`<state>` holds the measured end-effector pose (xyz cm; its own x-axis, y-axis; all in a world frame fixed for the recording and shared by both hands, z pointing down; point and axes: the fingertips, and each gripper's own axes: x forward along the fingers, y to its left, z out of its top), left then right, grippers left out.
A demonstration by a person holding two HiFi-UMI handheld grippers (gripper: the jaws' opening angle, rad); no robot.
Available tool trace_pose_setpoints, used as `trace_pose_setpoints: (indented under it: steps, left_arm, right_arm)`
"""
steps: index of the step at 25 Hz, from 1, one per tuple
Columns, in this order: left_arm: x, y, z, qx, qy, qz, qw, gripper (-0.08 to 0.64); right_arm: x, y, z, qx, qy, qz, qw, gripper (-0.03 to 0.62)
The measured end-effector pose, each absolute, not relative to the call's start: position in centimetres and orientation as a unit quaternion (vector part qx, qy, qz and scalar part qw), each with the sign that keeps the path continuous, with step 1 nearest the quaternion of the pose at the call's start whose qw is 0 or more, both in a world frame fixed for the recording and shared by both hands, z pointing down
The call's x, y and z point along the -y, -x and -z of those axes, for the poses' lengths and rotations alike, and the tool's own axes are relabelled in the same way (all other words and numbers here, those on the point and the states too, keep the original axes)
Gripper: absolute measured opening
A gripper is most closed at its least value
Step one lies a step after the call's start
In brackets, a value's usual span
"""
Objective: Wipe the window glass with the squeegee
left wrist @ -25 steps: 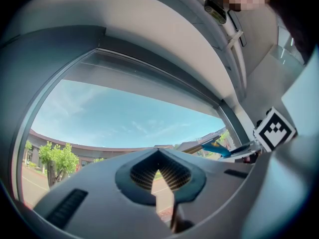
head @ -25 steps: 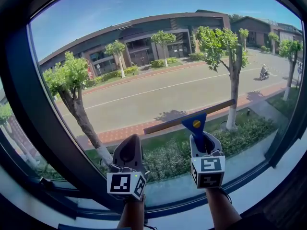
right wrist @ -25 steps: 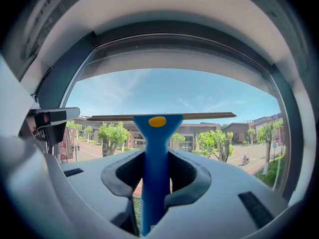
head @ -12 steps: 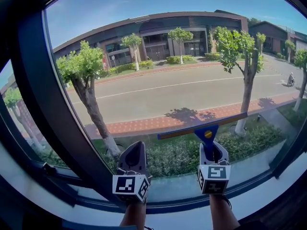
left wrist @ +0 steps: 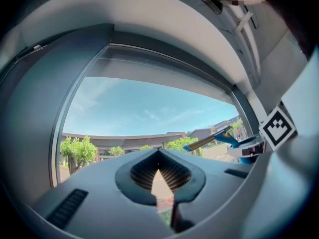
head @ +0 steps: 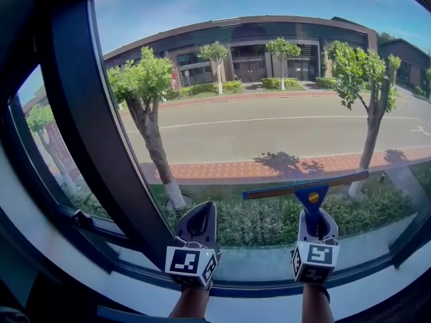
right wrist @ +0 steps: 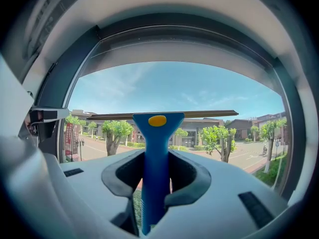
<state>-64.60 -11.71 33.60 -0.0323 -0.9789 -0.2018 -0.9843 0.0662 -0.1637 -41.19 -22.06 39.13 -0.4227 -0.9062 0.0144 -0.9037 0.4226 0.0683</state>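
Since the earlier frames the squeegee (head: pixel 306 186) is seen carried lower and further right on the window glass (head: pixel 269 79). Its blade is brought from a marked slant to nearly level. The dark frame post (head: pixel 101 133) is shifted toward the middle of the head view. The glass is presented as a broad, smooth, clear pane, bounded by the matt blue-grey frame. The squeegee is formed of a long, thin, dark blade on a glossy blue plastic handle, which flares at the top and is marked with a yellow oval. The handle is clamped upright between the jaws of the right gripper (head: pixel 315 214), with the blade laid against the lower part of the pane. The left gripper (head: pixel 200 210) is held beside it, well apart. Its smooth grey jaws are drawn together with nothing between them.
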Motion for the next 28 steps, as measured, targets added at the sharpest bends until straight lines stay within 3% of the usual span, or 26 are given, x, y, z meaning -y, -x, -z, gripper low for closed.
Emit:
trace_pose_setpoints:
  steps: [6,14,28]
  left_arm:
    - [9.4,66.0,-29.7,-0.719,0.673,-0.008,0.171,0.002]
    - [7.5,70.2,-21.7,-0.679,0.693,-0.045,0.237,0.002]
    - [5.1,72.2,-6.3,-0.564,0.749,-0.131,0.322,-0.002]
  right_arm:
    - [19.3,43.5,-36.4,0.856,-0.517,0.019,0.012,0.130]
    - [15.8,50.1,-27.2,0.853,-0.518,0.033,-0.059,0.129]
    - [10.3,60.1,-1.9,0.802,-0.537,0.126,-0.227,0.129]
